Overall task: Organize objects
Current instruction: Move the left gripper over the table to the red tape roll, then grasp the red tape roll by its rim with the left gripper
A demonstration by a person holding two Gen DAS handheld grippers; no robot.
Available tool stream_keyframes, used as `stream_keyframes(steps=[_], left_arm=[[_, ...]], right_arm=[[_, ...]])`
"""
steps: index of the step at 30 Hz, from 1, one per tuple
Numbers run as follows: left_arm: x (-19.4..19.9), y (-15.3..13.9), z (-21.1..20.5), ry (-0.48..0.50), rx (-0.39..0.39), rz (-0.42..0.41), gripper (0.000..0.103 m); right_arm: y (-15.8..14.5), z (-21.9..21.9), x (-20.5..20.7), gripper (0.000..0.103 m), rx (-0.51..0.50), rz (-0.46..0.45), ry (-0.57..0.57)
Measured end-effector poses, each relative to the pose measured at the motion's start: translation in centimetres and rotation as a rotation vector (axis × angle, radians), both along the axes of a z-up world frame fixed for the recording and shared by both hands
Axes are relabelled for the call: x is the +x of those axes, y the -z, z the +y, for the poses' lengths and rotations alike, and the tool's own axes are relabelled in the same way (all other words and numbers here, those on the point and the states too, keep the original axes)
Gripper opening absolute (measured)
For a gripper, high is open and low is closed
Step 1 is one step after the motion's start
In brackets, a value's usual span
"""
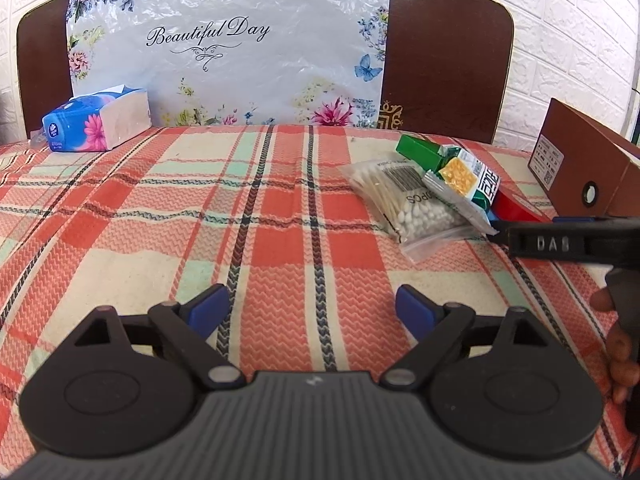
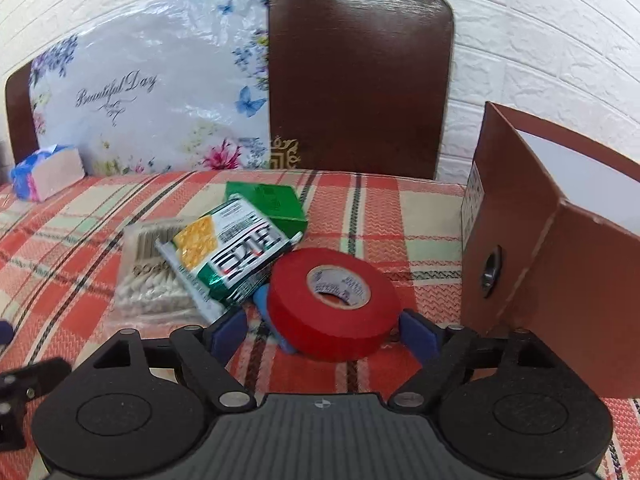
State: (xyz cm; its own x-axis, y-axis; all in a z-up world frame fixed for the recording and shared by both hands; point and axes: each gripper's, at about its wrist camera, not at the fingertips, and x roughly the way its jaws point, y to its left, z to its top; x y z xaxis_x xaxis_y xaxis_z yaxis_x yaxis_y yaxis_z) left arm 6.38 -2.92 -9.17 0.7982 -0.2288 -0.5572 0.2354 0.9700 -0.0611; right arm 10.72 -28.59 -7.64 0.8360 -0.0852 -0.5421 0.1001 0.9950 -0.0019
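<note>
Evidently right gripper (image 2: 320, 330) gapes around red tape roll (image 2: 334, 304), ungripped | left gripper (image 1: 312, 308) wide, empty | risk: roll, propped on blue piece, slips sideways at closing.

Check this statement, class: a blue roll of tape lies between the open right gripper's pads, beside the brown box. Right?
Wrong colour. The right wrist view shows a red roll of tape between the open right gripper's pads, beside the brown box.

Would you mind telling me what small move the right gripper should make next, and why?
Probably ease the right gripper forward a little, then close. Its jaws stand open on either side of the red tape roll, which leans on something blue and sits only at the fingertips. The open brown box stands just to its right, a likely destination.
</note>
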Motion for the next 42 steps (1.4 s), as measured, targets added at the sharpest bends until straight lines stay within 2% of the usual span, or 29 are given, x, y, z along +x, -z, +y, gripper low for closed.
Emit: stream_keyframes(steps=[1, 3, 9, 12, 15, 18, 21, 24, 25, 27, 29, 32, 35, 39, 41, 42], left_arm=[[0.0, 0.0, 0.0, 0.000, 0.000, 0.000, 0.092], [0.0, 0.0, 0.0, -0.001, 0.000, 0.000, 0.092], [0.0, 0.0, 0.0, -0.002, 0.001, 0.000, 0.092], [-0.1, 0.0, 0.0, -0.002, 0.002, 0.000, 0.092], [0.0, 0.0, -0.1, 0.000, 0.007, 0.001, 0.092], [0.0, 0.0, -0.4, 0.004, 0.024, 0.002, 0.092], [0.1, 0.0, -0.9, 0.011, 0.065, 0.006, 0.092], [-0.3, -0.4, -2.2, 0.027, 0.132, 0.014, 0.090], [-0.6, -0.8, -2.7, 0.049, 0.128, 0.031, 0.087], [-1.8, -1.6, -4.1, 0.131, 0.064, 0.097, 0.085], [-3.4, -2.7, -6.4, 0.247, 0.008, 0.157, 0.079], [-5.9, -4.1, -10.8, 0.436, -0.048, 0.233, 0.078], [-8.2, -4.8, -15.6, 0.588, -0.030, 0.292, 0.077], [-9.8, -4.5, -20.4, 0.658, 0.021, 0.345, 0.073], [-10.0, -3.7, -21.9, 0.665, 0.058, 0.363, 0.065], [-10.1, -3.0, -22.4, 0.662, 0.081, 0.379, 0.056]], right_arm=[[0.0, -0.5, 0.2, 0.074, 0.018, -0.001, 0.009], [0.0, -1.4, 0.4, 0.073, 0.062, 0.001, -0.006], [-0.2, -1.4, -2.0, 0.073, 0.037, 0.021, -0.040], [0.1, -1.9, -5.8, 0.073, 0.003, 0.046, -0.069], [0.2, -1.5, -11.3, 0.073, -0.102, 0.053, -0.100], [0.3, -1.9, -16.6, 0.073, -0.175, 0.059, -0.063], [0.3, -3.3, -20.4, 0.073, -0.171, 0.063, 0.015], [0.2, -4.8, -22.5, 0.075, -0.135, 0.059, 0.090], [0.3, -5.3, -22.9, 0.075, -0.109, 0.060, 0.097], [0.3, -5.9, -23.5, 0.076, -0.076, 0.059, 0.103], [0.5, -5.7, -23.8, 0.076, -0.075, 0.053, 0.100], [0.6, -5.5, -24.0, 0.077, -0.078, 0.045, 0.090], [0.6, -6.0, -24.5, 0.077, -0.057, 0.036, 0.089], [0.6, -6.3, -25.0, 0.077, -0.049, 0.026, 0.088], [0.6, -6.4, -24.9, 0.077, -0.057, 0.027, 0.076], [0.6, -6.4, -24.8, 0.078, -0.061, 0.027, 0.069]])
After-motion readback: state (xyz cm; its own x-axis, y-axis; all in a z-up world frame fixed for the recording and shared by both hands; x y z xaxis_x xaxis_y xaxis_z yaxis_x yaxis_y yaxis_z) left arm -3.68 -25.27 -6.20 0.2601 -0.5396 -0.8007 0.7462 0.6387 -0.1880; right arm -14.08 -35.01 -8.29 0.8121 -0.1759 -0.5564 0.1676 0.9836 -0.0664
